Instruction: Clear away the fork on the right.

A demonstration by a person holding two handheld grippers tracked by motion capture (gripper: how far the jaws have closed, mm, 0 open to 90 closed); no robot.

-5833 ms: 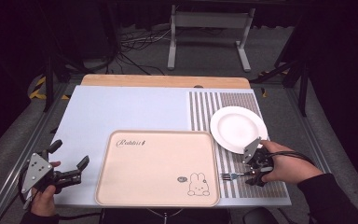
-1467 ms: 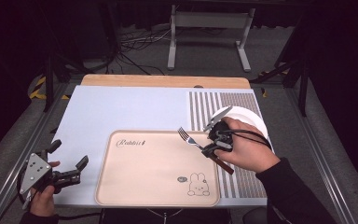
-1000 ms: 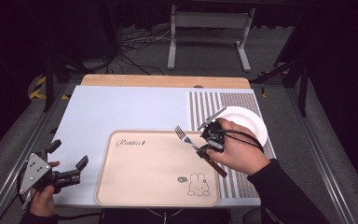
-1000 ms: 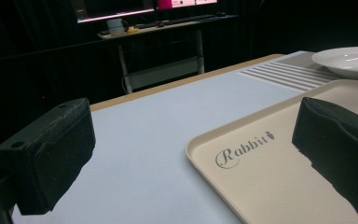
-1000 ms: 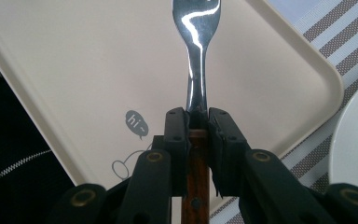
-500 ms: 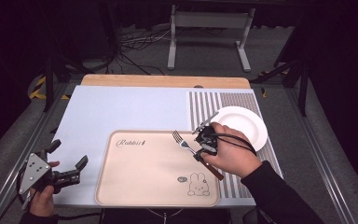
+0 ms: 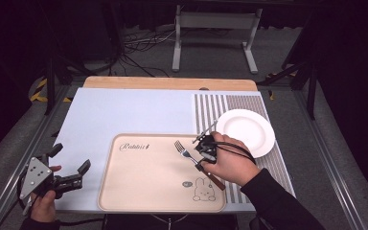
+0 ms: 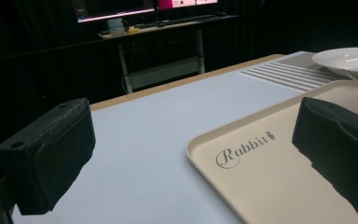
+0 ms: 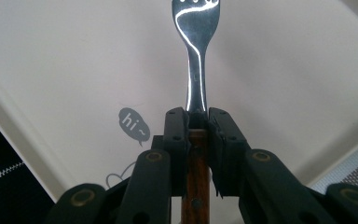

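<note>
The right gripper (image 7: 200, 154) clamps a wooden-handled fork (image 7: 186, 153) where handle meets metal, tines over the right part of the beige rabbit tray (image 7: 148, 191). The left gripper (image 7: 67, 165), jaws apart and empty, sits left of the tray. A white plate (image 7: 246, 131) lies right of the tray, on the pale blue table mat (image 7: 124, 110) in a dark room. The right gripper view shows the tray's "hi" bubble (image 9: 134, 123).

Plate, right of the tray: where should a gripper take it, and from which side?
Grip the plate at its raised rim, one jaw over, one under. It lies flat, so the middle offers no hold. Come from its near side; the right gripper, shut on the fork, sits nearest.
</note>
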